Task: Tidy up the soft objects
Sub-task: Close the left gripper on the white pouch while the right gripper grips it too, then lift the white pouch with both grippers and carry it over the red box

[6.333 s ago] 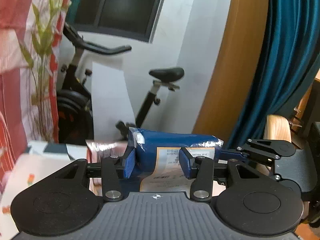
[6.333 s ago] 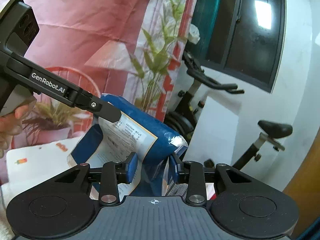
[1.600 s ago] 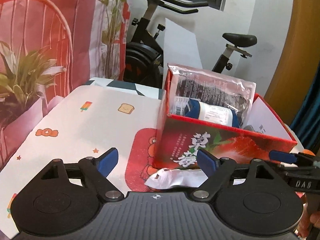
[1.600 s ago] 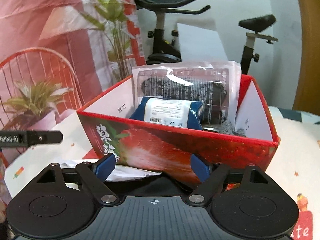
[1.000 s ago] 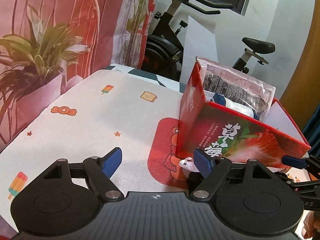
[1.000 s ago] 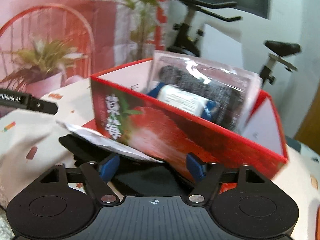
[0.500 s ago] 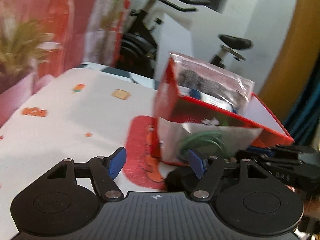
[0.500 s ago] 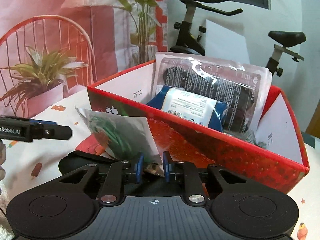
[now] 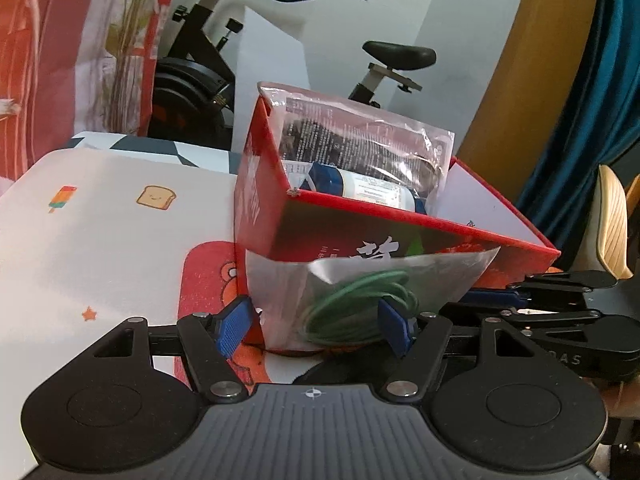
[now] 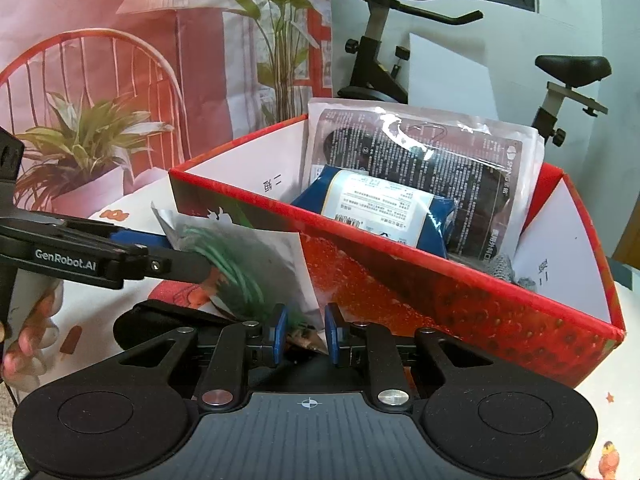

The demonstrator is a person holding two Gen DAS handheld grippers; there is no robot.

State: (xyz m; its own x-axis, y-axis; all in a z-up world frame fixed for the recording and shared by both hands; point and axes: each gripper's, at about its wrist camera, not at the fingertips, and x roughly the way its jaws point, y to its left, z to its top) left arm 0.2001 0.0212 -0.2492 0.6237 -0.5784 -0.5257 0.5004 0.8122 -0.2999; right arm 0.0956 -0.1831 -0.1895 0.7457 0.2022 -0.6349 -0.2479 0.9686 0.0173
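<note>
A clear bag with a green coiled cord (image 10: 256, 256) stands upright against the front of the red strawberry box (image 10: 440, 292). My right gripper (image 10: 306, 328) is shut on the bag's lower corner. My left gripper (image 9: 314, 328) is open, its blue pads either side of the bag (image 9: 360, 280) without pressing it. From the right wrist view, the left gripper (image 10: 160, 252) reaches in from the left at the bag's edge. Inside the box (image 9: 400, 236) lie a blue package (image 10: 380, 204) and a clear pouch with dark contents (image 10: 420, 152).
A black soft item (image 10: 160, 320) lies on the printed tablecloth (image 9: 100, 240) under the bag. A hand (image 10: 28, 340) holds the left gripper. An exercise bike (image 9: 208, 64) stands behind the table, a wooden chair (image 9: 612, 224) at the right.
My right gripper has shut on the cord bag's corner and stood it up before the box. My left gripper swung right and lower, bringing its jaws around the bag.
</note>
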